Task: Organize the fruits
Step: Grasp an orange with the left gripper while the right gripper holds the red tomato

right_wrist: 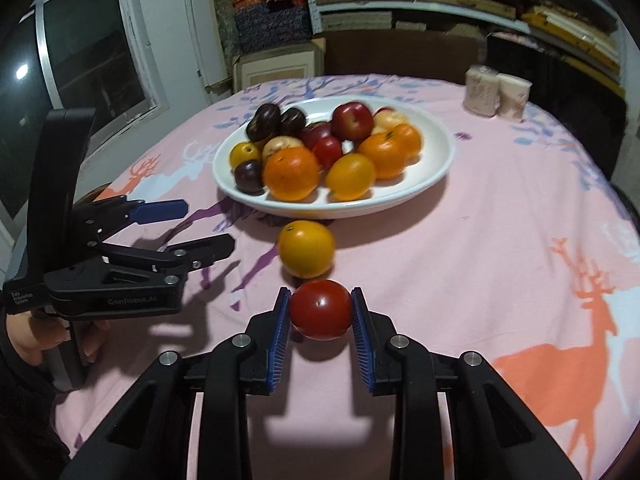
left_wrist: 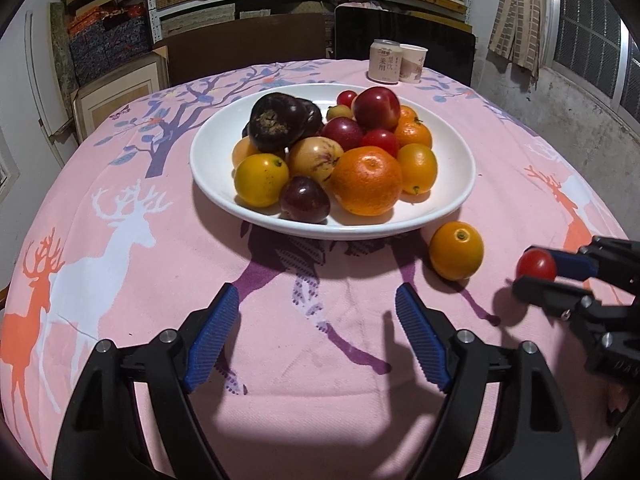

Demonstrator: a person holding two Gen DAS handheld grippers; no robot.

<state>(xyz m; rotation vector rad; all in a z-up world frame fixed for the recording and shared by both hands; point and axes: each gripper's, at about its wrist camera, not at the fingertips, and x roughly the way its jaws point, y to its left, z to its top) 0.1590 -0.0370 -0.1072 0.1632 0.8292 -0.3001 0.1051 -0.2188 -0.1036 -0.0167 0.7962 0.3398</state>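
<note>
Right wrist view: right gripper (right_wrist: 320, 312) has its blue fingers (right_wrist: 281, 334) clenched on a small red tomato (right_wrist: 320, 314), pads bearing on its two sides. Tomato sits low over the pink worktop (right_wrist: 500, 240); whether it rests on the cloth or is just clear of it, cannot tell. Yellow-orange fruit (right_wrist: 306, 249) lies loose just ahead, near the white plate (right_wrist: 436, 160), which is piled with oranges, plums and dark fruit.

Left wrist view: left gripper (left_wrist: 316, 336) hangs released, fingers spread wide, nothing between them, near the plate's front rim.

Judgement: step in hand is carrying the tomato to the plate. Keep the squeeze light, since the skin likely bruises. Lift clear over the loose fruit, not through it. Aim for the bare patch at the plate's right side; a drop onto the heap could roll off.
</note>
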